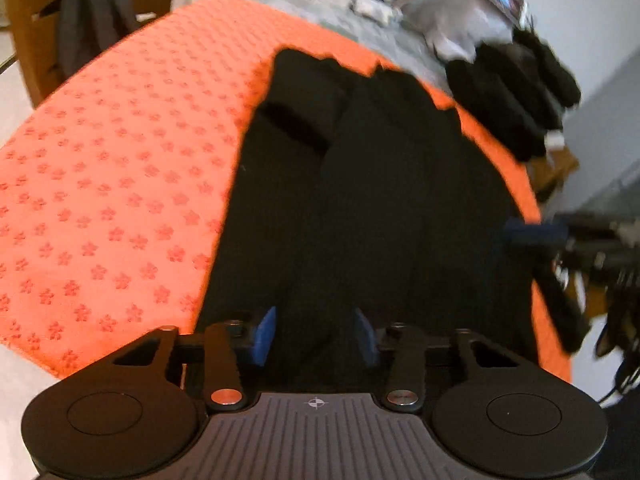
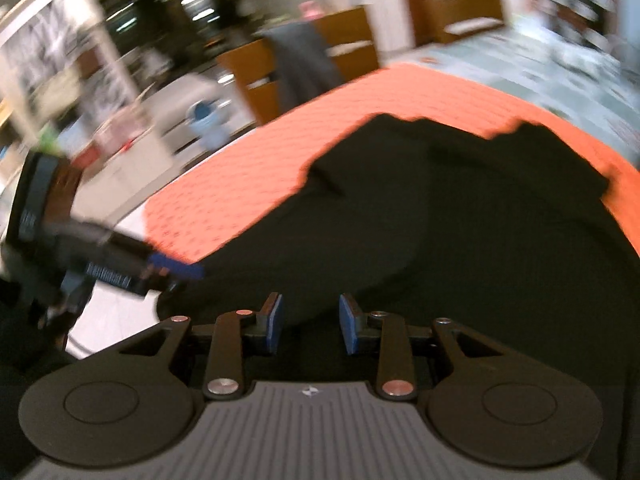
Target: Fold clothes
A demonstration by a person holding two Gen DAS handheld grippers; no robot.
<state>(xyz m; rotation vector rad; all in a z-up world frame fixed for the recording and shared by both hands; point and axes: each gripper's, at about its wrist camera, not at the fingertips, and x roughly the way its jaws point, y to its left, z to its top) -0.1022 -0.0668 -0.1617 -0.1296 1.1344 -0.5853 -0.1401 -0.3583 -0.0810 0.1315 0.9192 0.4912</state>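
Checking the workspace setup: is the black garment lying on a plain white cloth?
No, the black garment lies on an orange cloth printed with small flower shapes.

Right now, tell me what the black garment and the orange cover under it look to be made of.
Black garment: soft matte fabric, likely knit or cotton; it folds limply and shows no sheen. Blur hides the weave.
Orange cover: looks like terry or microfibre cloth, matte, with a repeated darker flower pattern; possibly a towel or mat.
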